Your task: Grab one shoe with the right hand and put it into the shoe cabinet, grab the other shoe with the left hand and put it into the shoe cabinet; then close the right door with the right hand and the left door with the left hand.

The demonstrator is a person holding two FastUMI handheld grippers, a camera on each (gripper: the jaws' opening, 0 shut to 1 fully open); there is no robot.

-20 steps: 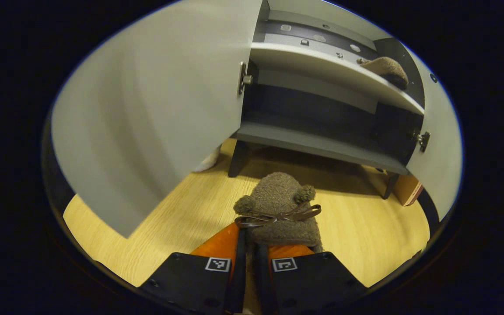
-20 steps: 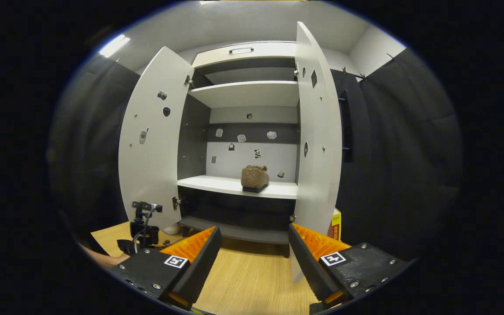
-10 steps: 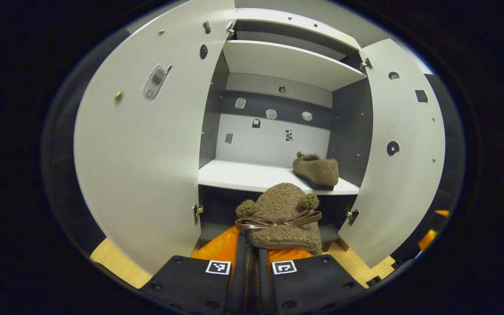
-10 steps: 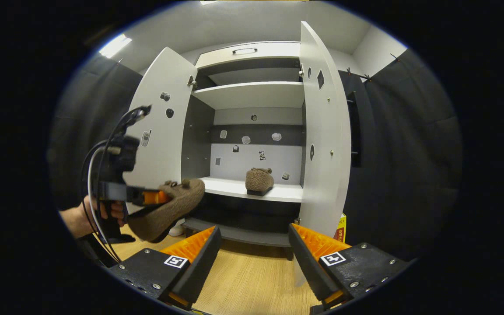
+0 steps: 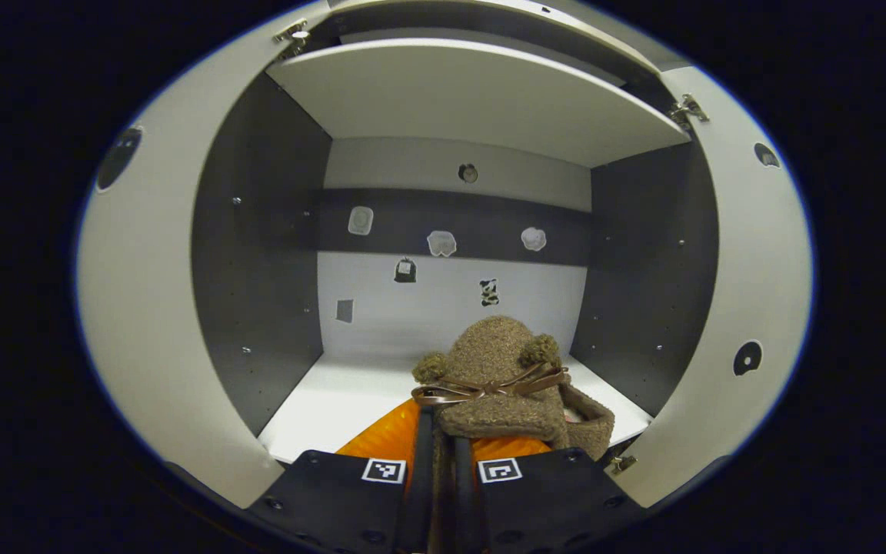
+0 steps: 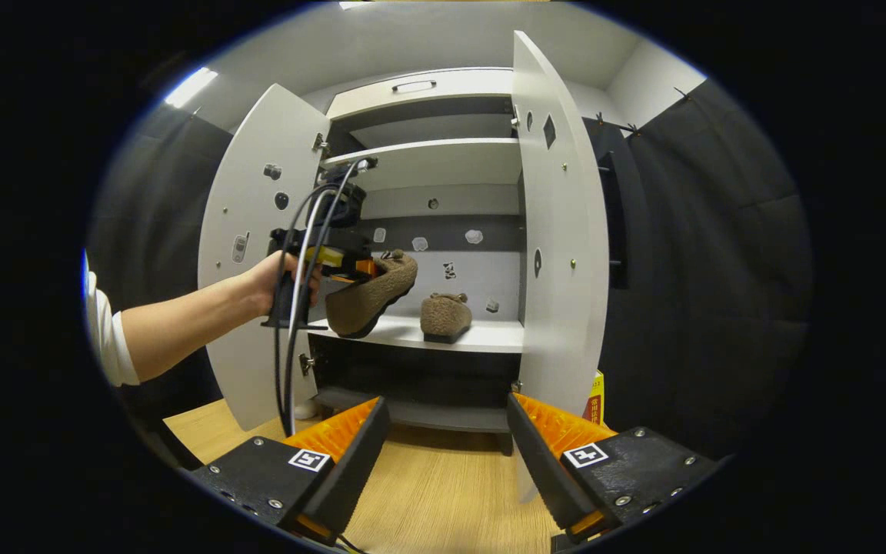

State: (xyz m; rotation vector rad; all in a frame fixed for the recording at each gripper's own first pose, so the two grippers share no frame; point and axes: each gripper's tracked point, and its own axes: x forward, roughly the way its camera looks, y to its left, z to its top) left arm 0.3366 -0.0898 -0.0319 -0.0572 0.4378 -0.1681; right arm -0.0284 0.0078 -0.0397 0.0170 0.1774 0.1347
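Two fuzzy brown shoes are showing in the right gripper view: one shoe (image 6: 444, 316) is resting on the white middle shelf (image 6: 489, 335) of the shoe cabinet (image 6: 428, 83), and the other shoe (image 6: 370, 295) is hanging just over the left part of that shelf, beside the first but apart from it. The left hand-held gripper (image 6: 335, 265), gripped by a hand (image 6: 278, 278) with a bare forearm and a white sleeve, is pinching this second shoe at its heel end. In the left gripper view, the left hand-held gripper (image 5: 443, 454) is closing narrowly on the woolly shoe (image 5: 501, 377), which is carrying two pom-poms and a thin shiny bow. The right hand-held gripper (image 6: 447, 431) is standing wide, with nothing between its fingers, low over the wooden floor (image 6: 443, 492). Both doors, left door (image 6: 254, 254) and right door (image 6: 558, 231), are standing wide open, giving free room to the shelf. Small stickers on the back wall (image 5: 443, 296) are too small to read.
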